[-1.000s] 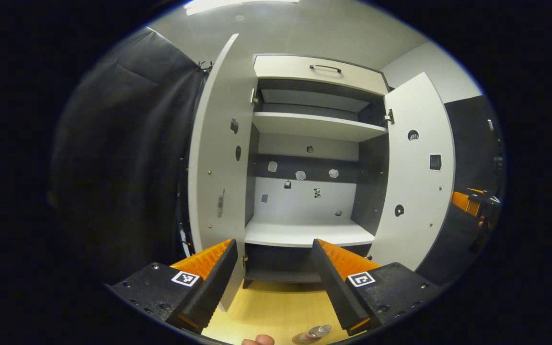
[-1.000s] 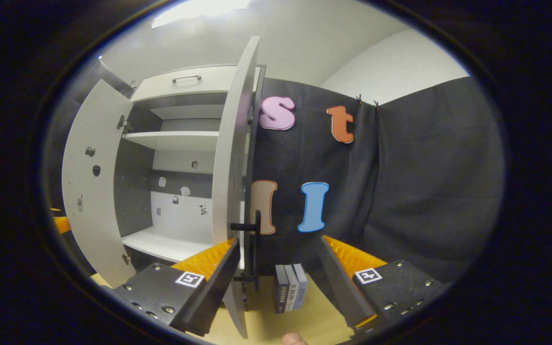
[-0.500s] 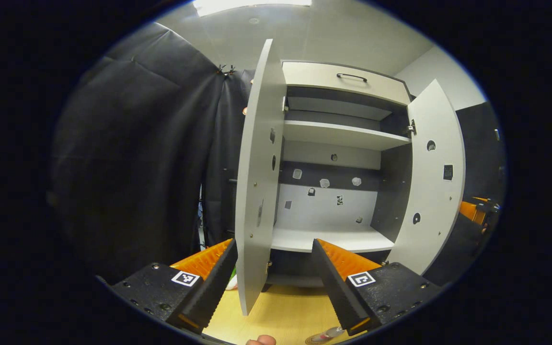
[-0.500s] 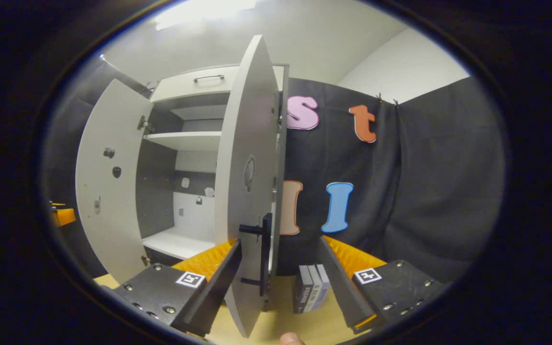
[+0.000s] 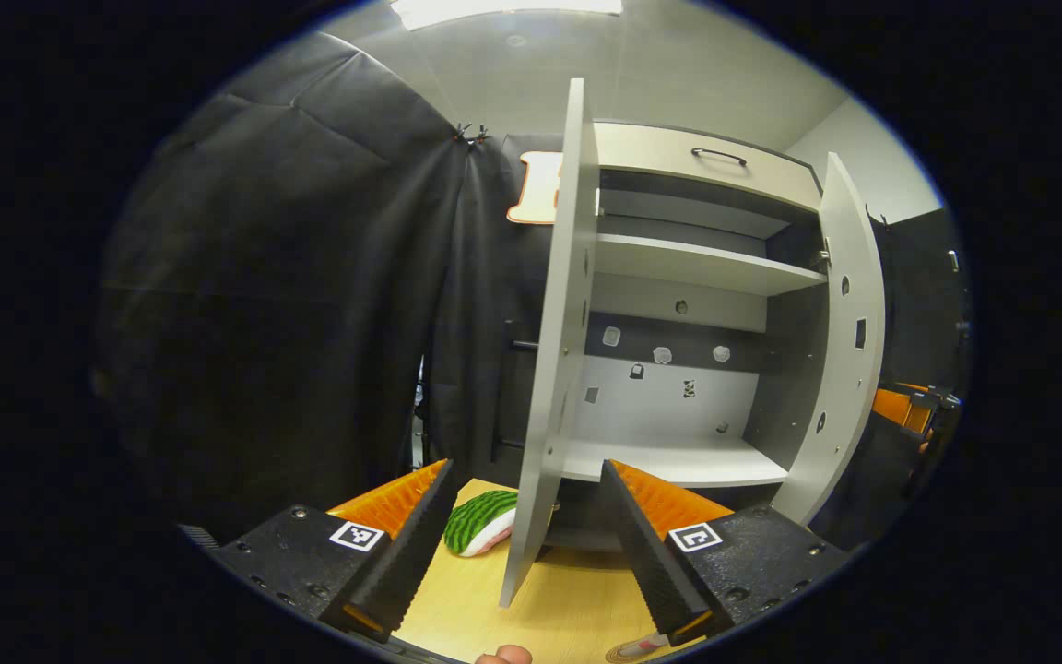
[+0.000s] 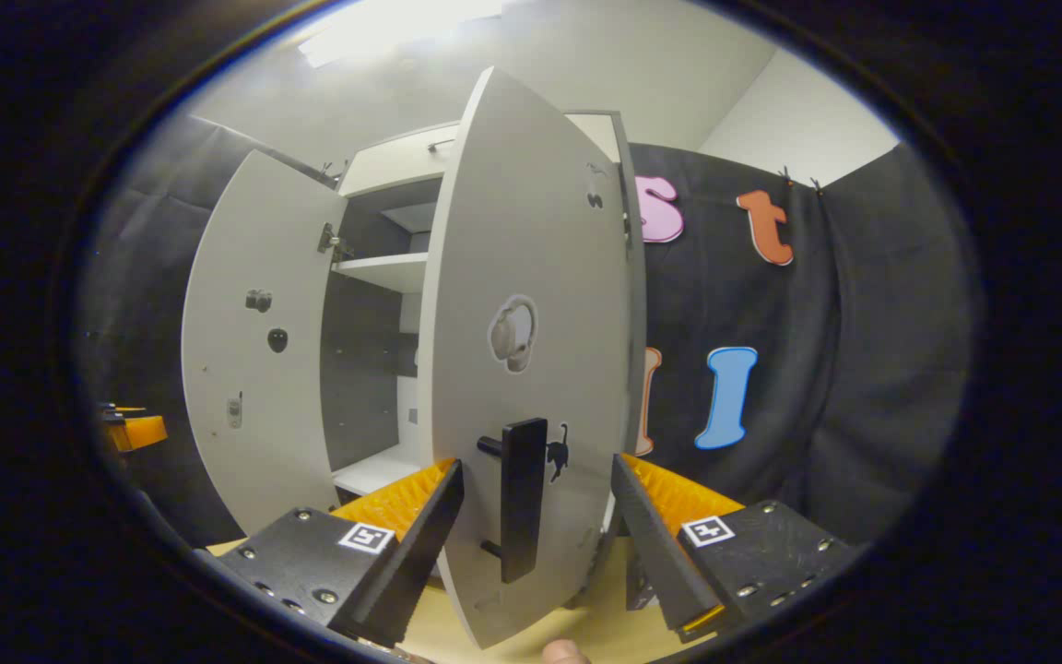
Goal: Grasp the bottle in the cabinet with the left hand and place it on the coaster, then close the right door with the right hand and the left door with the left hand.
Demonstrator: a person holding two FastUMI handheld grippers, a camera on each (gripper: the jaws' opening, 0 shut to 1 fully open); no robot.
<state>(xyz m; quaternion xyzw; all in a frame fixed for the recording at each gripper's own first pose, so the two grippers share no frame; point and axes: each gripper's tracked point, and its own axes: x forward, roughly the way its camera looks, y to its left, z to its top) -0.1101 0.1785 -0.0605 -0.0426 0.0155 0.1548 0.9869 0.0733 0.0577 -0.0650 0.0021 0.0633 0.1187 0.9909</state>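
Swinging partway shut, the stiff right door [image 6: 531, 369] stood between the open right tongs [image 6: 536, 526], best pushed near its handle [image 6: 524, 498]. Left tongs [image 5: 524, 516] gaped around the left door [image 5: 554, 369]; bottle [image 5: 643, 644] near on the worktop [image 5: 577, 609].

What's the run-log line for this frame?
phase: closing doors | right door: part swung, handle between open right gripper fingers | left door: open, left gripper open | shelf: bare
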